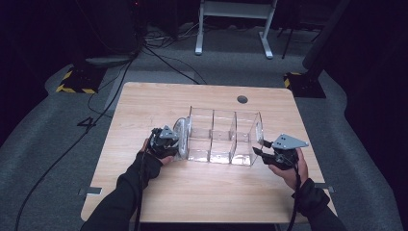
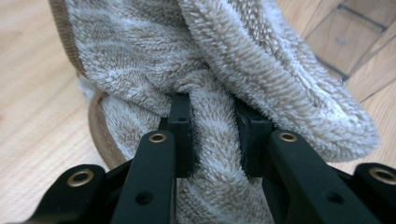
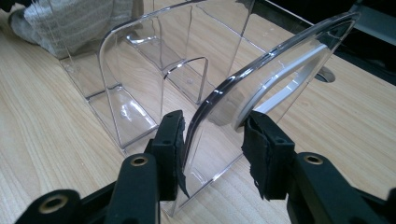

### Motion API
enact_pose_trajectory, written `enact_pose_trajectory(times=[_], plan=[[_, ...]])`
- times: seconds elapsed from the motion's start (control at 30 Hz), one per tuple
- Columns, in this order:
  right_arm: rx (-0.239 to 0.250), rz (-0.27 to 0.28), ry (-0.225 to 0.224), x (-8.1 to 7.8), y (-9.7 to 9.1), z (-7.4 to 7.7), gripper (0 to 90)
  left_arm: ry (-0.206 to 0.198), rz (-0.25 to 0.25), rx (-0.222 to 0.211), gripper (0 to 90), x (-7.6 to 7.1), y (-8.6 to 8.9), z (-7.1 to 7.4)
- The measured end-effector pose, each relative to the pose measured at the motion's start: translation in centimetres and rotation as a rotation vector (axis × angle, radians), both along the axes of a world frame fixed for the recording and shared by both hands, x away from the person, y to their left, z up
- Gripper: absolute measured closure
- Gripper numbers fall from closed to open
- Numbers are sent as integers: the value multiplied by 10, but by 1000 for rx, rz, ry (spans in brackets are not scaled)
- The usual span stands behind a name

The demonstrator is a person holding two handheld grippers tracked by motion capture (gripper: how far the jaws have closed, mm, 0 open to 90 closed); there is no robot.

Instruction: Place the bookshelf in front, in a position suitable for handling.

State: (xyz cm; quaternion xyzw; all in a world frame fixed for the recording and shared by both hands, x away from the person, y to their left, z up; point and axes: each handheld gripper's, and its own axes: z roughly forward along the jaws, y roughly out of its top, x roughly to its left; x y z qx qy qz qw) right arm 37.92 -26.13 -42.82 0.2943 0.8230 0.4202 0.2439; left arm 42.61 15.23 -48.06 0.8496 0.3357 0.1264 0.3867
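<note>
On the table (image 1: 144,103) your clear divided organizer (image 1: 223,137) sits mid-table, your right gripper (image 3: 215,147) parted around its right end wall, your left gripper (image 2: 212,135) pinching the towel (image 2: 224,60) at its left end, so next probably lift the towel over into a compartment.

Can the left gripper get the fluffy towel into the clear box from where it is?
Probably yes. The left gripper has its jaws closed on the towel, right beside the clear box. The box is open on top, and its nearest section looks empty.
</note>
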Motion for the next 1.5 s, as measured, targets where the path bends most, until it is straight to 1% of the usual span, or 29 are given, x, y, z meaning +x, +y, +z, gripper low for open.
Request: enact_pose_trajectory(times=[0.03, 0.07, 0.2, 0.23, 0.3, 0.33, 0.37, 0.4, 0.43, 0.47, 0.5, 0.53, 0.63, 0.73, 0.77, 0.8, 0.87, 0.9, 0.97, 1.0, 1.07, 1.1, 1.13, 1.17, 1.3, 1.33, 1.37, 1.4, 1.5], plan=[[-3, 0, -1, 0, 0, 0, 593, -13, 4, -13, 726, -1, 1, 4], [-2, -2, -1, 0, 0, 0, 593, -57, 15, -59, 726, -2, 4, 14], [-1, -3, -1, 0, 0, 0, 593, -133, 51, -188, 728, -2, 9, 39], [-1, -3, -1, 0, 0, 0, 593, -148, 56, -209, 728, -2, 8, 44], [1, -4, -1, 0, 0, 0, 593, -190, 65, -209, 729, -2, 8, 53], [0, -4, -3, 0, 0, 0, 592, -194, 73, -229, 729, -2, 9, 55], [1, -6, -2, 0, 0, -1, 592, -194, 73, -229, 729, -2, 9, 55], [4, -5, -2, 0, -1, -1, 592, -215, 99, -287, 729, -1, 14, 60], [7, -5, -2, 0, 0, -1, 592, -220, 103, -312, 728, -1, 16, 62], [5, -5, -3, 0, 0, -1, 593, -220, 103, -312, 728, -1, 16, 62], [2, -8, -6, 0, 1, -1, 593, -249, 110, -351, 728, -2, 19, 68], [2, -8, -6, 0, 1, -1, 593, -249, 110, -351, 728, -2, 19, 68], [2, -11, -4, 0, 1, -1, 596, -255, 95, -288, 728, -4, 11, 65], [1, -13, -3, 0, 1, -2, 597, -205, 80, -267, 728, -1, 7, 51], [1, -13, -3, 0, 1, -2, 597, -205, 80, -267, 728, -1, 7, 51], [0, -14, -2, 0, 1, -2, 597, -175, 80, -249, 728, -1, 7, 46], [-4, -16, -2, 0, 1, -2, 597, -157, 60, -181, 728, -2, 3, 36], [-5, -18, -5, 0, 2, -2, 597, -150, 58, -163, 728, -3, 1, 32], [-13, -24, -6, -1, 2, -3, 599, -117, 64, -190, 729, -5, 4, 29], [-12, -28, -5, 0, 2, -3, 601, -114, 59, -183, 728, -6, 4, 29], [-8, -32, 0, 0, 2, -4, 603, -114, 46, -99, 728, -10, 3, 23], [-8, -32, 0, 0, 2, -4, 603, -114, 46, -99, 728, -10, 3, 23], [-13, -35, -3, 0, 2, -4, 604, -92, 22, 2, 727, -15, -3, 11], [-15, -33, -4, 0, 2, -4, 605, -78, 8, 33, 727, -19, -4, 4], [-15, -42, 5, 1, 2, -5, 620, -44, -9, 21, 725, -23, -1, 0], [-38, -39, 33, 3, 3, -8, 698, -46, -23, 24, 725, -28, 1, -1], [-38, -39, 33, 3, 3, -8, 698, -46, -23, 24, 724, -28, 1, -1], [-81, -45, 10, 2, 5, -15, 718, -50, -30, 22, 723, -30, 2, 0], [-88, -49, 0, 1, 5, -12, 719, -67, -26, 2, 723, -30, 4, 3]])
